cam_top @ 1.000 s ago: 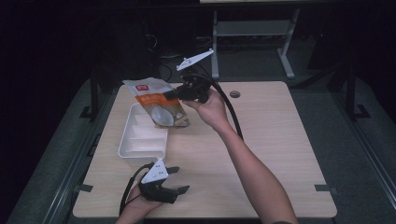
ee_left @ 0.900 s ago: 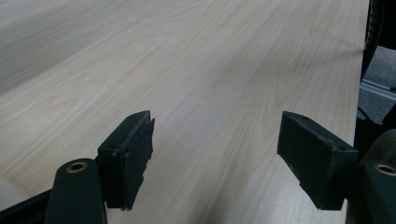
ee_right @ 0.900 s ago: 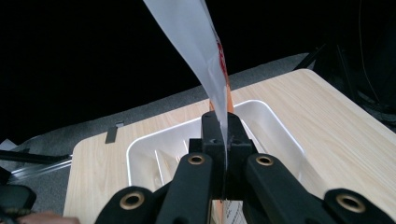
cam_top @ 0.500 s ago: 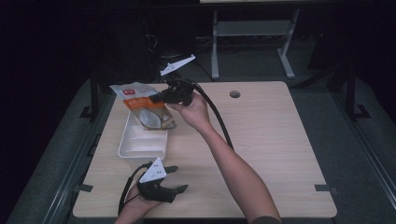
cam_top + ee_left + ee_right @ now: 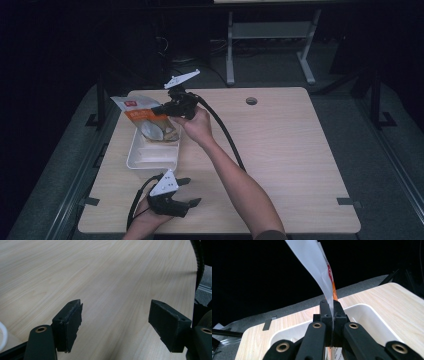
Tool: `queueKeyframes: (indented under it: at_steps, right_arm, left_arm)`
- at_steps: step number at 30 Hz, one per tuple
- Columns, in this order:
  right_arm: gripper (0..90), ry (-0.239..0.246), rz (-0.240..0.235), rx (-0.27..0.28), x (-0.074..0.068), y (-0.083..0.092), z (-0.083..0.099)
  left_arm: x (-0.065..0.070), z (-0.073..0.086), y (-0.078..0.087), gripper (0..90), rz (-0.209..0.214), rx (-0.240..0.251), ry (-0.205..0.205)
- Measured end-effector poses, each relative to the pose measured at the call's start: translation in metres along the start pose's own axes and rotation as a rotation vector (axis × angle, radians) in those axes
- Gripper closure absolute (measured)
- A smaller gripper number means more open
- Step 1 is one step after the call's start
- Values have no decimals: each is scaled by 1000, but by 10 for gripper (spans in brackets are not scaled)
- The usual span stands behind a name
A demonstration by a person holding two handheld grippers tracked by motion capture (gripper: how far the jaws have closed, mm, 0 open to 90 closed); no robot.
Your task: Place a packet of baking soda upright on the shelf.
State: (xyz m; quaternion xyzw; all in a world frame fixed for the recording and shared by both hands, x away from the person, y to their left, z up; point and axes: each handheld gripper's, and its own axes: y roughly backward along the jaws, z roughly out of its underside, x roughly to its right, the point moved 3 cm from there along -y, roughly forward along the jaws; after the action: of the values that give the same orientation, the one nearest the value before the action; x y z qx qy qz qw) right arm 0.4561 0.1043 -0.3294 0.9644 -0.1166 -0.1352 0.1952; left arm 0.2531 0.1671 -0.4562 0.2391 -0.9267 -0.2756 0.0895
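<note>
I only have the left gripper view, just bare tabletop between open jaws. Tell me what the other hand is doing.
Observer: The right gripper is shut on a snack bag, pinching its edge.
Operator: Say where the bag is.
Observer: It hangs over a white tray on the left part of the table.
Operator: Report what's in the tray.
Observer: The high view shows nothing in the part of it not hidden by the bag.
Operator: Now place my gripper.
Observer: The left gripper sits near the front table edge, in front of the tray, jaws open.
</note>
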Motion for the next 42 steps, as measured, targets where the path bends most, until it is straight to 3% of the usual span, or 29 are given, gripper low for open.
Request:
queueKeyframes:
  at_steps: [9, 19, 25, 27, 29, 31, 33, 34, 42]
  right_arm:
    - [900, -46, -11, 0, 10, -18, 26]
    - [899, -81, -15, 38, 16, -23, 39]
    - [896, -87, 1, 34, 19, -22, 42]
    - [889, -81, 26, 24, 22, -20, 43]
    - [821, -92, 8, 7, 23, -21, 44]
    - [810, -94, -2, -10, 23, -21, 45]
    - [789, -77, 4, -76, 23, -24, 50]
    - [797, -70, 3, -103, 22, -24, 53]
    - [888, -45, 2, -160, 21, -26, 62]
  left_arm:
    - [-1, 0, 1, 260, -1, 4, 5]
    - [0, 0, 0, 260, 2, 3, 2]
    - [0, 0, 0, 260, 4, 1, 2]
    - [1, 0, -1, 260, 5, -3, 1]
    - [0, 0, -1, 260, 5, -3, 2]
    - [0, 0, -1, 260, 4, -2, 2]
    - [0, 0, -1, 260, 4, -1, 4]
    - [0, 0, 0, 260, 3, 0, 6]
    - [1, 0, -2, 260, 6, -3, 4]
